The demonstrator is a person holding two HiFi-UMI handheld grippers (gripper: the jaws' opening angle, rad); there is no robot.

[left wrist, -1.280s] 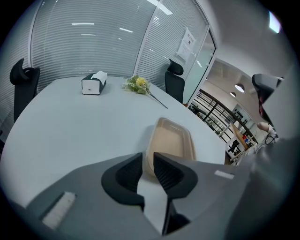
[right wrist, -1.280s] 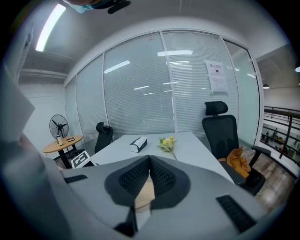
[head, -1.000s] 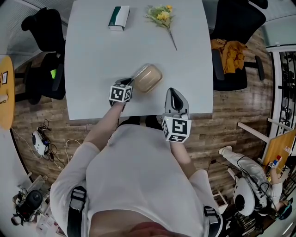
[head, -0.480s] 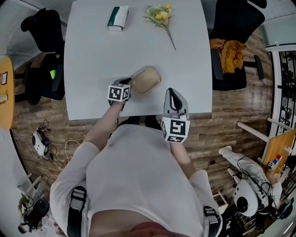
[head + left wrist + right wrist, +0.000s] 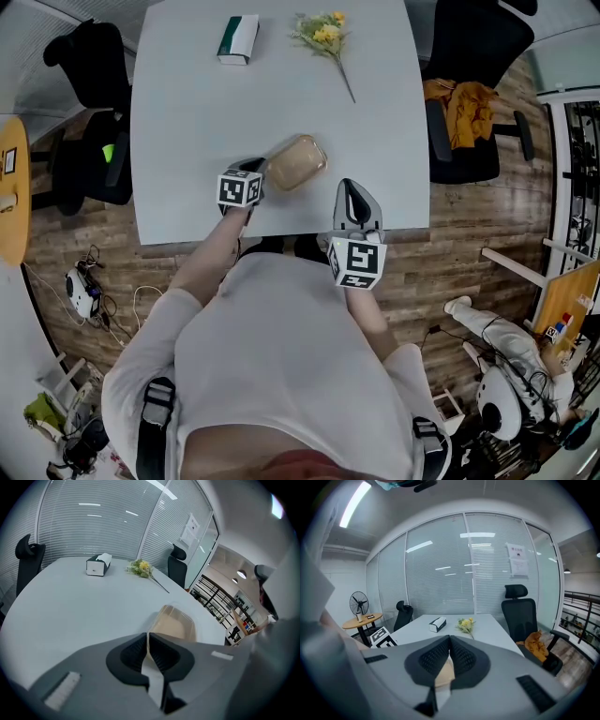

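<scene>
Container [image 5: 296, 162] has turned slightly on smooth white surface [image 5: 187, 112]: beige, rounded-rect., clear lid. L tongs [image 5: 148, 637] clamped on its thin rim; R tongs [image 5: 450, 639] closed, empty.

White shirt [image 5: 272, 356], dark ribbed fingers [image 5: 132, 653], black-and-white marker cubes [image 5: 238, 188]

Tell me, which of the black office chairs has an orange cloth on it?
The black office chair right of the white table, nearer the person: a crumpled orange cloth lies on its seat. The other chairs have none.
</scene>
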